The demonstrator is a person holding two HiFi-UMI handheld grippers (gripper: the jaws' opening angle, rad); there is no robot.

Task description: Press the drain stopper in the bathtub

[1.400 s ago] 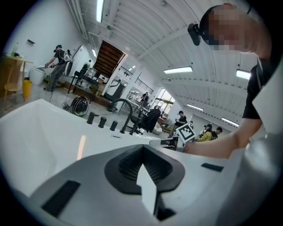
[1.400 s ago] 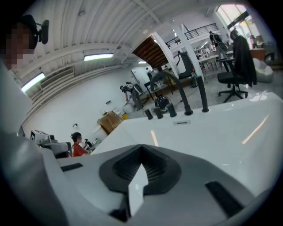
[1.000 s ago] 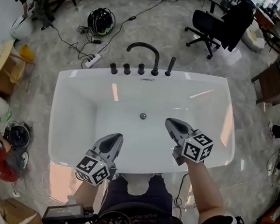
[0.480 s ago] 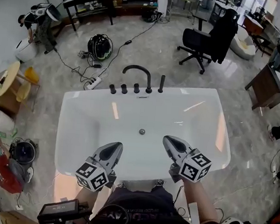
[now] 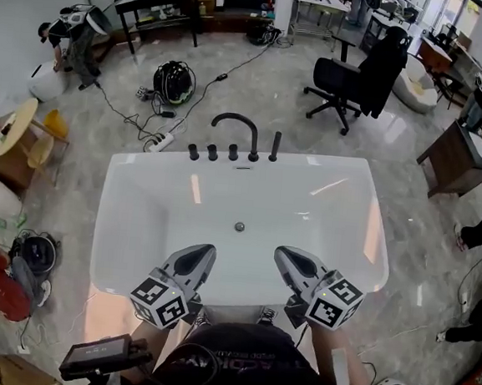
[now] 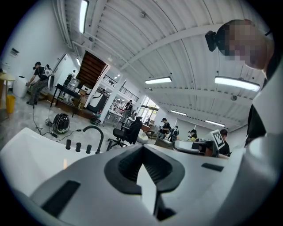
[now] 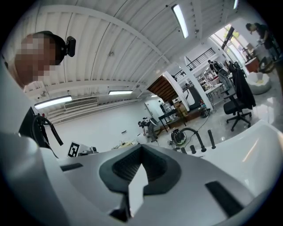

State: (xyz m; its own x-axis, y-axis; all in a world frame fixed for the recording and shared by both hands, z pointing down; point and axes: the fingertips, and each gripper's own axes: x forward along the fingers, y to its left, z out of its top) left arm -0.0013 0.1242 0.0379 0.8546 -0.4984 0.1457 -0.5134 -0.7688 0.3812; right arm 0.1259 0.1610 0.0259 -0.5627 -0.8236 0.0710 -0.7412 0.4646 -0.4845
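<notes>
- Looking down through the head view, I find the small round metal drain stopper (image 5: 240, 227) set in the floor of the white rectangular bathtub (image 5: 107, 218). It sits about midway across, on the tap side of the basin.
- My left hand-held gripper (image 5: 200, 252) hovers over the near part of the tub. In its own view the jaws meet tip to tip, with nothing caught between them.
- My right hand-held gripper (image 5: 282, 255) hangs beside it at about the same level. Its jaws are likewise closed together and empty.
- The stopper lies ahead of both tips, roughly between their two lines, and neither gripper touches it.
- A black curved faucet (image 5: 235, 122) stands at the far rim with a row of black knobs (image 5: 213, 152).
- A black office chair (image 5: 345, 81) stands on the grey marble floor (image 5: 259, 80) beyond.
</notes>
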